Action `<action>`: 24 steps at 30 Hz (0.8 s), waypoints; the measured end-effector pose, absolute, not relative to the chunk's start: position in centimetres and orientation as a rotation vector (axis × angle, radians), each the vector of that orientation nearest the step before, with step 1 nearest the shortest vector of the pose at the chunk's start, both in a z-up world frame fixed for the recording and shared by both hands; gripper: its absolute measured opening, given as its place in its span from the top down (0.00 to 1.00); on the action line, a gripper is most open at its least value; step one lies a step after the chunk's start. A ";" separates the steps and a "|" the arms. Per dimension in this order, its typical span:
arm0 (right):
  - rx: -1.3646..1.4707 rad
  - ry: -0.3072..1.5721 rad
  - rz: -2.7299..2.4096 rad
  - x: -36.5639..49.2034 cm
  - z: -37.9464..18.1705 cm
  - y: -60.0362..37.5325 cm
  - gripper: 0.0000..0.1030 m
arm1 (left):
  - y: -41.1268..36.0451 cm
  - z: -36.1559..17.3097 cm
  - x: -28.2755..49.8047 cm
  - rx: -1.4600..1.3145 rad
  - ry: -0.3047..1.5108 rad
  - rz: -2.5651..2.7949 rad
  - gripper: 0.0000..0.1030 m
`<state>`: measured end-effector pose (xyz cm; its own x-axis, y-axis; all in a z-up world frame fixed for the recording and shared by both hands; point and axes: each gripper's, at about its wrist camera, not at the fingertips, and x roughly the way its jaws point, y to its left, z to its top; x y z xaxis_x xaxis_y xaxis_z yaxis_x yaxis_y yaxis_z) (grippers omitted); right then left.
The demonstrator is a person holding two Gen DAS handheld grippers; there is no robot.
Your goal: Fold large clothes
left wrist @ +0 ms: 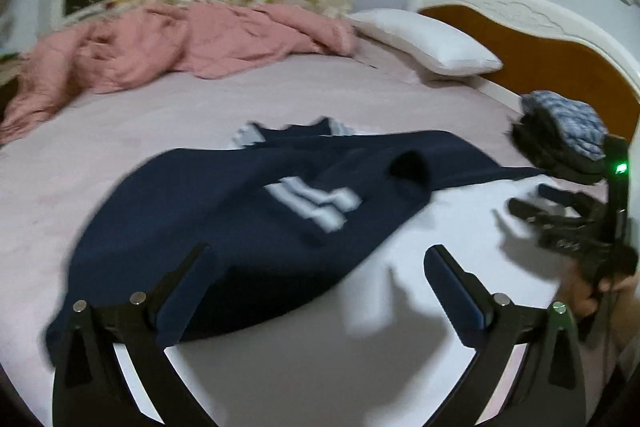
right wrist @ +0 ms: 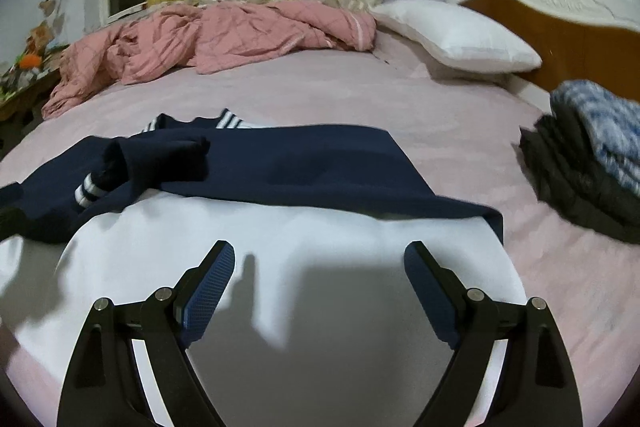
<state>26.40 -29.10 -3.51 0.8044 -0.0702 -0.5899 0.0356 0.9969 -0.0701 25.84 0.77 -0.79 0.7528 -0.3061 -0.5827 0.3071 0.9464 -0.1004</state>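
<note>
Here, navy jersey (right wrist: 280, 163) lies spread mid-bed over white cloth (right wrist: 280, 247). Left gripper (left wrist: 320, 259) and right gripper (right wrist: 320, 259) both spread, pinching nothing. Folded pile (right wrist: 592, 163) right; pink quilt (right wrist: 208, 35) and pillow (right wrist: 460, 35) far.

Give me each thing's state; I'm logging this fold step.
Left gripper: jaws open, empty.
Right gripper: jaws open, empty.
Navy and white garment: flat on the bed, partly folded, one sleeve across.
Pink quilt: crumpled.
Pillow: lying flat.
Clothes pile: folded, stacked.
</note>
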 end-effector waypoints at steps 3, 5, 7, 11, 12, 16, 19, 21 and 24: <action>-0.111 0.615 0.008 25.7 -2.8 -27.6 0.14 | 4.4 -0.7 24.8 -0.007 0.593 -0.242 0.01; -0.142 0.611 0.058 25.5 -2.1 -26.4 0.14 | 6.1 -0.6 25.1 0.009 0.578 -0.196 0.01; -0.152 0.602 0.091 25.4 -1.3 -25.0 0.14 | 7.6 -0.5 26.0 0.020 0.577 -0.158 0.01; -0.148 0.633 0.195 26.4 0.1 -21.3 0.14 | 9.8 -1.0 27.5 0.006 0.618 -0.118 0.01; -0.166 0.644 0.225 26.9 0.5 -19.9 0.14 | 10.3 -1.5 27.6 -0.003 0.634 -0.111 0.01; -0.339 0.588 0.277 28.0 1.5 -13.3 0.14 | 11.8 -5.4 28.2 0.016 0.624 -0.115 0.01; -0.448 0.555 0.331 29.1 1.6 -8.5 0.14 | 12.6 -6.7 29.8 -0.046 0.714 -0.100 0.07; -0.476 0.618 0.375 30.6 0.8 -6.3 0.15 | 13.2 -6.5 29.3 -0.074 0.686 -0.102 0.07; -0.558 0.714 0.365 32.8 -1.6 -4.0 0.16 | 13.5 -6.6 29.3 -0.093 0.681 -0.091 0.07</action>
